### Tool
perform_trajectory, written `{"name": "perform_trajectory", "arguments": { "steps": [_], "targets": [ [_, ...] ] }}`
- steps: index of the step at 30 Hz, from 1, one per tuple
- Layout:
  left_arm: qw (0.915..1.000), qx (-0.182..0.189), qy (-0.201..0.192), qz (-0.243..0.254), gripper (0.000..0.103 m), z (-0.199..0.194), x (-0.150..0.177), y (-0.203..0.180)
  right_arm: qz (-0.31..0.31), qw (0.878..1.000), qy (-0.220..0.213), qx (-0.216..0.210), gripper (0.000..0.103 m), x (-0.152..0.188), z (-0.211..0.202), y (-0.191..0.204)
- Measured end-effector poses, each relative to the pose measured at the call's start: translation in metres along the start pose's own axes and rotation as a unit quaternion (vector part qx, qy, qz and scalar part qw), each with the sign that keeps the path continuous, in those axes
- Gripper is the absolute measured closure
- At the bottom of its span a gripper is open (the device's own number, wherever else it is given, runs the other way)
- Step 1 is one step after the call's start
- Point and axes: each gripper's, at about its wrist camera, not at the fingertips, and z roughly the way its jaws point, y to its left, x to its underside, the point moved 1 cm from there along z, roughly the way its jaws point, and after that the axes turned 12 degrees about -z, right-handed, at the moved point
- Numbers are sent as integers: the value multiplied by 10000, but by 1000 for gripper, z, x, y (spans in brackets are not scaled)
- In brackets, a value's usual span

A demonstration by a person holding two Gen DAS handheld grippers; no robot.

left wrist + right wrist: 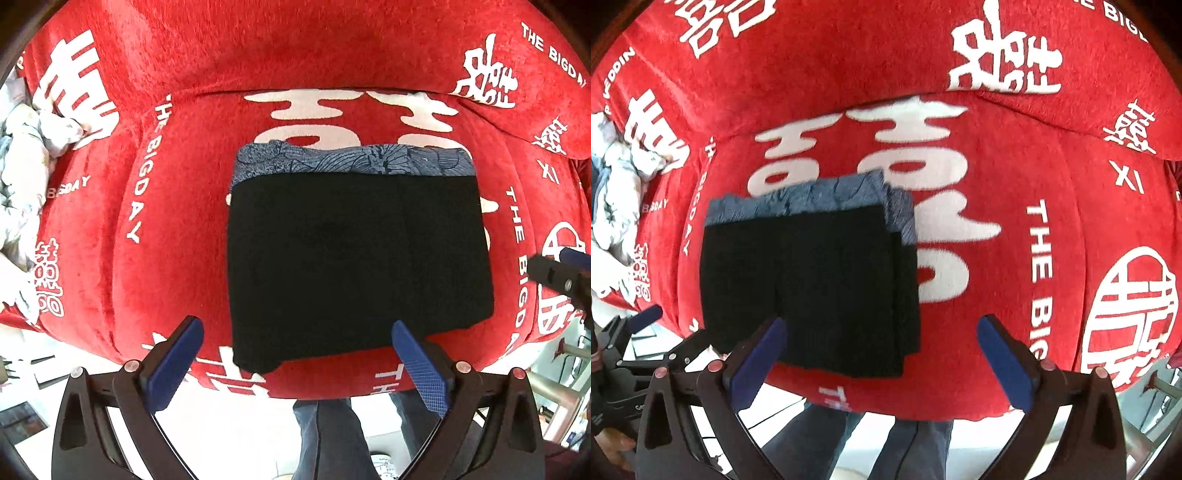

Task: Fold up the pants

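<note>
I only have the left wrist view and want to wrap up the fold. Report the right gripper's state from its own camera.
Observer: The right gripper is open, with nothing between its fingers.
Operator: Tell me where it sits relative to the black pants.
Observer: Its left finger overlaps the near edge of the black pants; its right finger is over the red cover.
Operator: Describe the pants' right edge.
Observer: Stacked layers show there, slightly stepped, and the blue patterned fabric pokes out past that edge near the far corner.
</note>
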Motion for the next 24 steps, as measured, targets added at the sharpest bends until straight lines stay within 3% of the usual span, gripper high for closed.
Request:
{"name": "perform_trajectory", "arguments": {
  "steps": [5, 24],
  "targets": [
    [10000, 17, -66, -44, 1, -17, 1, 1, -86, 9995, 249, 157, 0, 8, -12, 16],
    [9997, -62, -231, 47, 1, -47, 8, 1, -226, 9972, 40, 708, 0, 12, -47, 36]
  ]
}}
